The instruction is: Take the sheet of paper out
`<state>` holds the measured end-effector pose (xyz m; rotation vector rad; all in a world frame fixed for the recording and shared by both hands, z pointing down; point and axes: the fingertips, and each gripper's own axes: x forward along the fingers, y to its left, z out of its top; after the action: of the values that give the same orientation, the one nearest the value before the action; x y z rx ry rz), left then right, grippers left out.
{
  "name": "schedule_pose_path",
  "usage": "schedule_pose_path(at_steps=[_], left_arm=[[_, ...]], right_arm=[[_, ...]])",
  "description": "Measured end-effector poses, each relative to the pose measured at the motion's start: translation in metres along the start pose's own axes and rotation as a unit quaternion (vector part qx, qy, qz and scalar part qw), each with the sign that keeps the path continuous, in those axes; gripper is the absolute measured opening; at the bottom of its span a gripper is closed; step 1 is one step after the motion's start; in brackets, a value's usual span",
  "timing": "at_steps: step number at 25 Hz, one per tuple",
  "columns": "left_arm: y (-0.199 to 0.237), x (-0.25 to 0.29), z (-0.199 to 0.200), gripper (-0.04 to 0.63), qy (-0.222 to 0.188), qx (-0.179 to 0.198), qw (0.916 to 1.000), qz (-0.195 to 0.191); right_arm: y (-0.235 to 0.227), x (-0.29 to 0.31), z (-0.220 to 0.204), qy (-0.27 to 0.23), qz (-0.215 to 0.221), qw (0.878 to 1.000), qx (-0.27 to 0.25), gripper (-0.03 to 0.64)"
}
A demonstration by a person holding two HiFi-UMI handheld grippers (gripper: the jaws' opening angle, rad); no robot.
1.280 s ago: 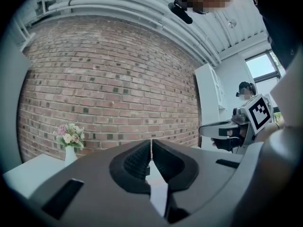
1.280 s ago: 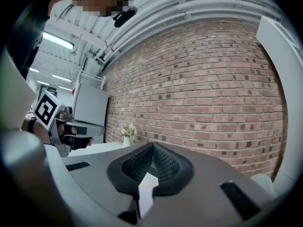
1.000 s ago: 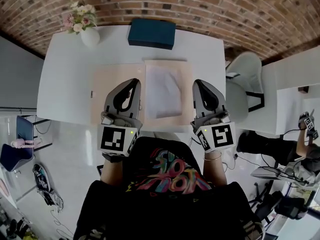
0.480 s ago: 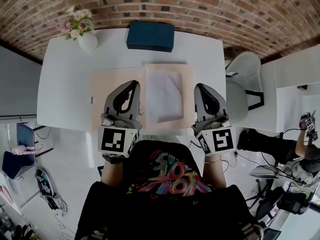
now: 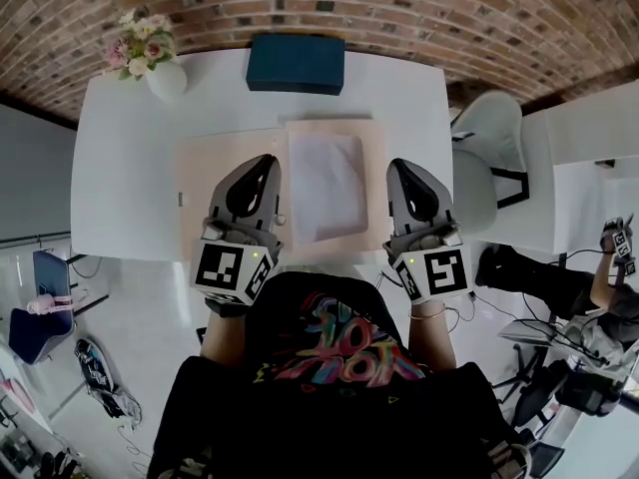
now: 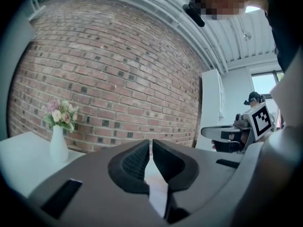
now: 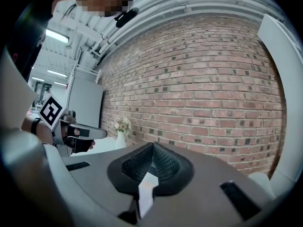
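– Paper check first: where is your sheet of paper (image 5: 324, 183)?
– Middle of the white table (image 5: 130, 168), lying flat on the right leaf of the open tan folder (image 5: 215, 173). It's not out yet.
– And your left gripper (image 5: 266, 162)?
– Over the folder's bare left leaf, about 9 o'clock from the sheet, nose pointing to 12. The left gripper view shows its jaws pressed together at the tips with nothing caught between them. From above I can't tell whether it touches the folder.
– Your right gripper (image 5: 397, 166)?
– It mirrors the left, 3 o'clock from the sheet at the folder's right edge, also pointing to 12. Its jaws are closed tip to tip as well, and empty.
– So neither has hold of the paper?
– Neither. They flank it, and the sheet lies between them.
– What else is on your table?
– A dark blue box (image 5: 296, 64) at 12 o'clock from the folder, near the far edge by the brick wall (image 5: 399, 8). A white vase of flowers (image 5: 165, 76) sits at 10 o'clock, in the far left corner, and both gripper views catch it too. Off the table at 3 o'clock stands a white chair (image 5: 484, 168). Beyond that, another person (image 5: 599, 292) is holding a gripper with a marker cube.
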<state>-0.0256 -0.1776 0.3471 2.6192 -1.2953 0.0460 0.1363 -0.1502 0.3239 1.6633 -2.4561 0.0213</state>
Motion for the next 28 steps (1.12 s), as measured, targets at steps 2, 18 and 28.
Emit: schedule_pose_path(at_steps=[2, 18, 28], left_arm=[[0.002, 0.003, -0.011, 0.032, 0.006, -0.024, 0.9997, -0.007], [0.008, 0.025, -0.11, 0.169, 0.116, -0.152, 0.9797, -0.059], [0.018, 0.033, -0.175, 0.206, 0.175, -0.23, 0.955, -0.065]], right_arm=[[-0.002, 0.0, -0.006, 0.004, -0.003, 1.0, 0.003, 0.018], [-0.014, -0.002, -0.049, 0.041, -0.024, 0.998, 0.032, 0.018], [0.002, 0.005, -0.079, 0.066, -0.01, 0.996, 0.053, 0.018]])
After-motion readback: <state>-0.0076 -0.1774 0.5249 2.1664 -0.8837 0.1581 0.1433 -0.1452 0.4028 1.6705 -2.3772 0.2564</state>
